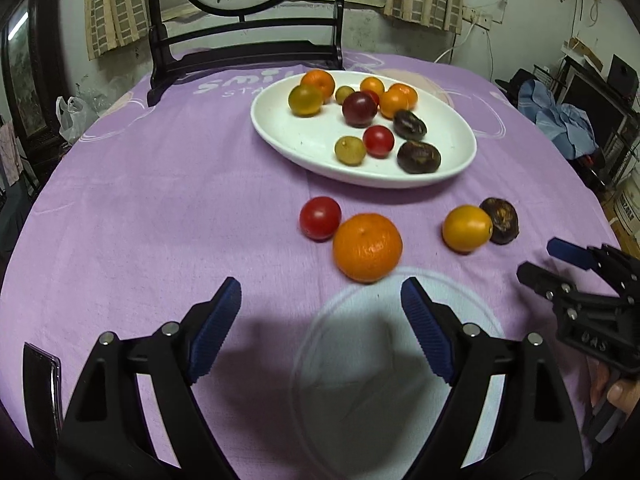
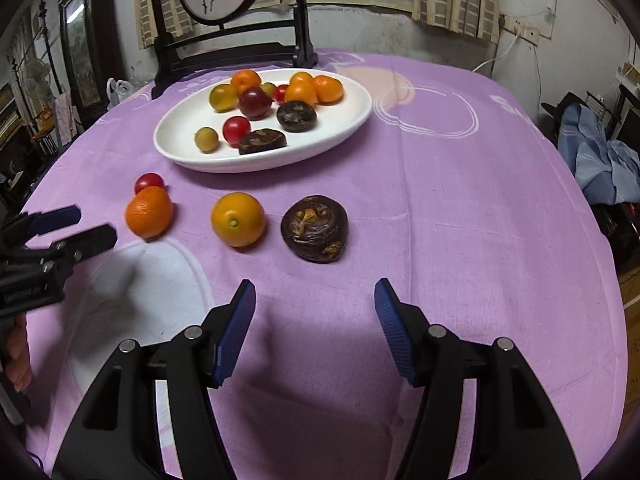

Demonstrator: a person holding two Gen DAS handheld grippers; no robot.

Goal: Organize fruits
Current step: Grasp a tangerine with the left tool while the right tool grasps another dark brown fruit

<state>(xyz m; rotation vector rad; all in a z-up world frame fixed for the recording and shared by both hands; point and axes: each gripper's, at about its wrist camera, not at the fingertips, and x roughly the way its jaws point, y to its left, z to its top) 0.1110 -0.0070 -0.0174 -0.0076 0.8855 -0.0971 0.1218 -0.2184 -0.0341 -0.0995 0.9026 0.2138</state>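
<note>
While both gape empty, the mandarin [image 1: 367, 247] lies just beyond the left tool [image 1: 320, 300].

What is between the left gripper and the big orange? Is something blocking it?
Nothing visible. The left gripper is open and empty, and only bare purple cloth lies between it and the big orange. A red tomato sits just behind the orange on its left, very close, not in the path.
</note>
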